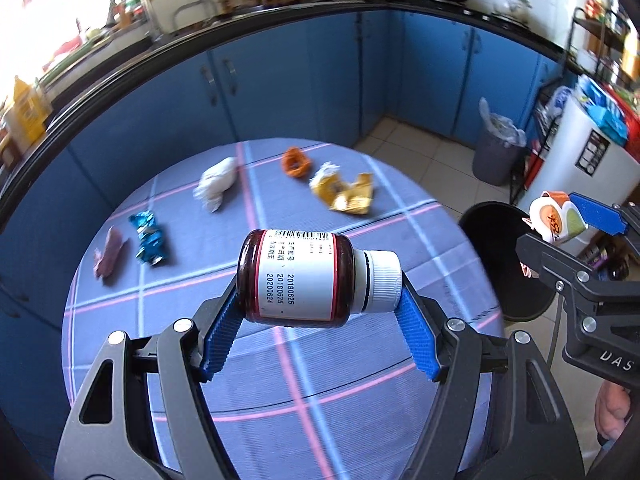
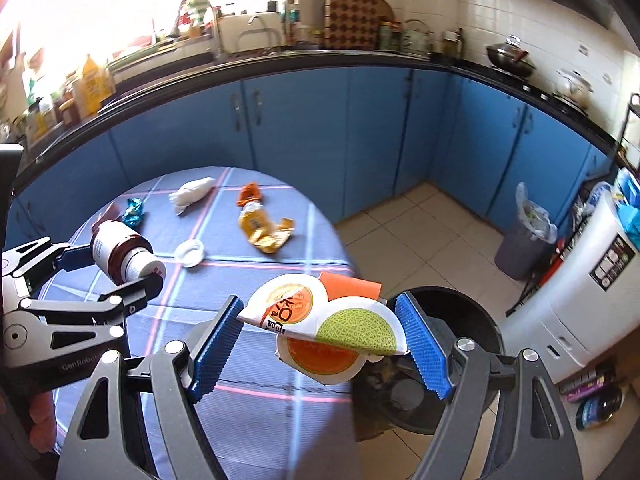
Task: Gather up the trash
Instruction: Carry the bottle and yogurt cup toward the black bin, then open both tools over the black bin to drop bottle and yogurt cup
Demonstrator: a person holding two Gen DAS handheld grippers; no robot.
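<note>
My left gripper (image 1: 316,316) is shut on a brown pill bottle (image 1: 304,276) with a white cap, held sideways above the round table (image 1: 280,400). It also shows in the right wrist view (image 2: 120,250). My right gripper (image 2: 320,336) is shut on a white and orange melon wrapper (image 2: 324,320), held at the table's right edge, beside the black trash bin (image 2: 452,360). On the table lie a yellow wrapper (image 1: 344,194), an orange wrapper (image 1: 295,163), a white crumpled tissue (image 1: 218,184), a blue foil wrapper (image 1: 149,238), a purple wrapper (image 1: 108,252) and a small white lid (image 2: 190,253).
Blue kitchen cabinets (image 1: 280,80) curve behind the table. A grey lined bin (image 1: 498,152) stands on the tiled floor at right, next to a white appliance (image 2: 584,292). The black bin also shows in the left wrist view (image 1: 504,256).
</note>
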